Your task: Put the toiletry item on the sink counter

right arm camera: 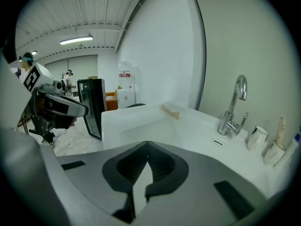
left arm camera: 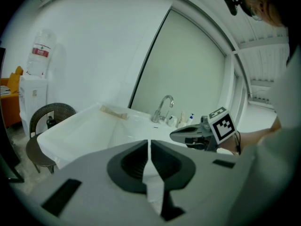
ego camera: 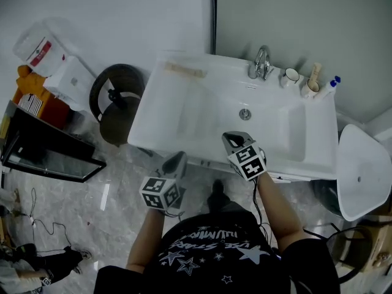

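Left tool [ego camera: 176, 163] lower centre of head view, in front of white sink desk [ego camera: 160, 118]; jaws pressed together, nothing between. Right tool [ego camera: 233, 141] above desk's front edge; jaws pressed together, empty. Beige flat toiletry item [ego camera: 185, 71] lies on desk's upper-left corner, well apart from both tools. Faucet [ego camera: 261, 63] and cup [ego camera: 290, 76] upper right.

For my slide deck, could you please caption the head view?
Left gripper and right gripper, both shut and empty, held before the white sink.
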A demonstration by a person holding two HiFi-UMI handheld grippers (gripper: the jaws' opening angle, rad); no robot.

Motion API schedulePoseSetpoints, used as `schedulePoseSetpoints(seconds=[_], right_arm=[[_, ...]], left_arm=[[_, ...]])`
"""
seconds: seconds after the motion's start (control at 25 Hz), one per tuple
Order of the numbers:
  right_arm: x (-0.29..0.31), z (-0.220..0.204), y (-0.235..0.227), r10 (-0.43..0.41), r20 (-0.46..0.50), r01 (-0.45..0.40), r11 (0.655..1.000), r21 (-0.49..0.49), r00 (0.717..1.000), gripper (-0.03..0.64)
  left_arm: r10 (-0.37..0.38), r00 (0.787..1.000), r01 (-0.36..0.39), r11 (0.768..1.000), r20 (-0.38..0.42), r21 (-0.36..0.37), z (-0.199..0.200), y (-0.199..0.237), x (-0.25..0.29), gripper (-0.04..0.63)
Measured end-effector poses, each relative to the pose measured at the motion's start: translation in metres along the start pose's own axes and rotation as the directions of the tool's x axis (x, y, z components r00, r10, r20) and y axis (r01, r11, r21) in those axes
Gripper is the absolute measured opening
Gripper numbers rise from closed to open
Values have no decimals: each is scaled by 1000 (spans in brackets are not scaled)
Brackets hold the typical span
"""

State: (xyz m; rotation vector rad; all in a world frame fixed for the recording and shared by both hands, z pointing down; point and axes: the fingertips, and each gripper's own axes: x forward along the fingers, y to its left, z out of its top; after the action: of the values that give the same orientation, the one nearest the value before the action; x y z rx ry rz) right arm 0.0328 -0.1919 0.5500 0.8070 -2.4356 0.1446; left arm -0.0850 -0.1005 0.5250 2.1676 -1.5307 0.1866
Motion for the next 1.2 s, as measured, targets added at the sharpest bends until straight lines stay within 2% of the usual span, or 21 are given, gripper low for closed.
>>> schedulePoseSetpoints(seconds=[0.6,0.92,1.2], right_arm=[[-92,-31,70,-116,39,112,990,83,993,14],[-137,-58,101,-170,18,166,976,143,985,14],[-164,-84,107,-201,-35,204,965,162,979,14]], left_arm=[[-83,996,82,996,24,41,-36,-48,-89,31],[-166,986,166,985,8,53,-56,-78,-112,31],[-214,977,214,976,-10,46,-71,-100,-117,31]])
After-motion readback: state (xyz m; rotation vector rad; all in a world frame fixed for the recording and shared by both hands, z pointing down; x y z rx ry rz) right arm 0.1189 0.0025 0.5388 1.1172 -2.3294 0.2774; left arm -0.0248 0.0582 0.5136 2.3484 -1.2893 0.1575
